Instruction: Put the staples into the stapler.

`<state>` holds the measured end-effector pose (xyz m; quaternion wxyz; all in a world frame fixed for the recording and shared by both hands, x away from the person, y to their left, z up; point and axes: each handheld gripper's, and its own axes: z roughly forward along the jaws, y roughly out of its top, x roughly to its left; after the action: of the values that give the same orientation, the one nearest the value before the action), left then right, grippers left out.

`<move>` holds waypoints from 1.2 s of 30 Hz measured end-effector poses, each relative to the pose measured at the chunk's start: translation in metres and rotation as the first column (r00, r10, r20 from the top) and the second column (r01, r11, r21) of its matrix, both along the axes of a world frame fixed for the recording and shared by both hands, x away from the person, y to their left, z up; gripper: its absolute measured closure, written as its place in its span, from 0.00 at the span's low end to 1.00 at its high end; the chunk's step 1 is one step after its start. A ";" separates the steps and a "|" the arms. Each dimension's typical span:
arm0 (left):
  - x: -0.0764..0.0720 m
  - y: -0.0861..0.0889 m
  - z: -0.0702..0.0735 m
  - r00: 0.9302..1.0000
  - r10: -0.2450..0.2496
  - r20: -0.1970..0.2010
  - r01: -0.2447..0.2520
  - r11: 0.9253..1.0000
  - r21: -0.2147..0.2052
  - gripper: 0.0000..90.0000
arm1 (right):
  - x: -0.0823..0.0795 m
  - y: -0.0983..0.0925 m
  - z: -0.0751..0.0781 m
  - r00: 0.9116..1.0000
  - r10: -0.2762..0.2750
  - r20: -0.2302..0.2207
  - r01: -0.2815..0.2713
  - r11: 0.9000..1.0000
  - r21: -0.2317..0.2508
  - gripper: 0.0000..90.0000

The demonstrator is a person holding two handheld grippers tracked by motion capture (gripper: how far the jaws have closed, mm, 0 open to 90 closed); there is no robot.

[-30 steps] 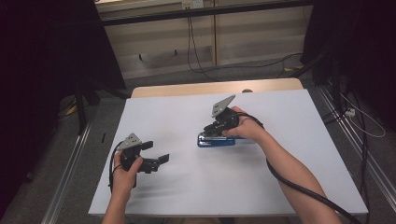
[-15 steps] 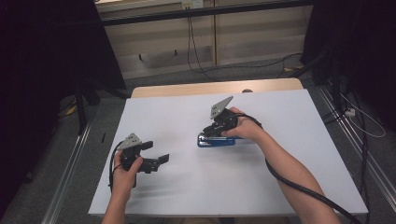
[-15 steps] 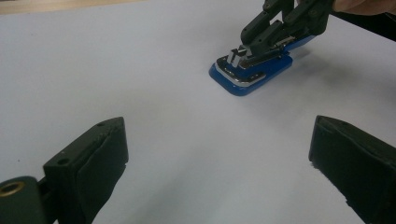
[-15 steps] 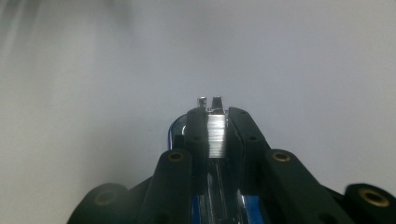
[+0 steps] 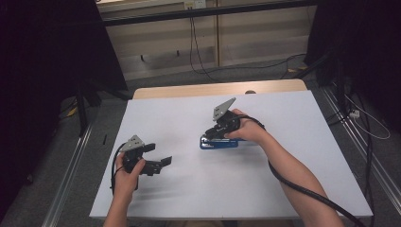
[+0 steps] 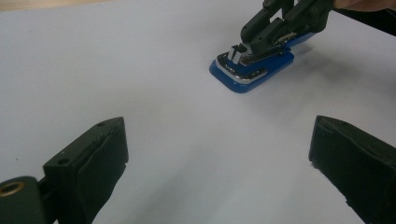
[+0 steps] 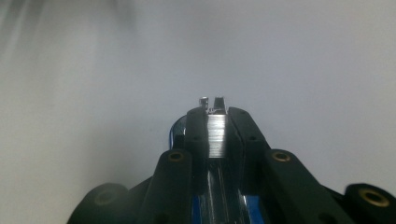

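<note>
Right gripper (image 5: pixel 213 134) clamped on the metal top of a blue stapler (image 5: pixel 218 143) lying mid-table (image 5: pixel 283 189); left gripper (image 5: pixel 158 156) released, idle nearby; grasp made; next likely a steady lift.

One blue stapler (image 5: pixel 218 143), centre of the high view. Two grippers: the left gripper (image 5: pixel 158 156) at lower left, the right gripper (image 5: pixel 211 135) at centre. Two hands on them. One white table (image 5: pixel 283 179). One strip of staples (image 7: pixel 216 135), centre of the right gripper view.
</note>
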<state>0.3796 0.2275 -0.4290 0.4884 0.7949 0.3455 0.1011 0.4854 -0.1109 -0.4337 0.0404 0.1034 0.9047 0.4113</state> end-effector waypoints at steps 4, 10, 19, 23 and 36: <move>0.001 0.000 -0.001 1.000 0.000 0.001 0.000 1.000 0.002 0.05 | 0.000 0.001 0.000 1.000 -0.002 -0.003 0.002 1.000 0.002 0.88; 0.001 -0.001 -0.001 1.000 0.005 -0.005 -0.005 1.000 0.005 0.05 | 0.000 0.001 0.000 1.000 -0.001 -0.004 0.001 1.000 0.003 0.88; 0.001 -0.001 -0.001 1.000 0.003 -0.007 -0.003 1.000 0.015 0.05 | 0.001 0.002 0.000 1.000 0.001 -0.007 -0.001 1.000 0.006 0.88; 0.001 -0.001 -0.001 1.000 0.006 -0.006 -0.006 1.000 0.012 0.05 | 0.001 0.002 0.001 1.000 0.005 0.001 -0.005 1.000 0.002 0.88; 0.001 -0.001 -0.001 1.000 -0.003 -0.005 0.003 1.000 0.012 0.05 | 0.001 0.002 0.002 1.000 0.009 0.000 -0.009 1.000 0.008 0.88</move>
<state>0.3808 0.2262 -0.4304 0.4830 0.7986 0.3448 0.1003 0.4869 -0.1088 -0.4315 0.0378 0.0994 0.9035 0.4152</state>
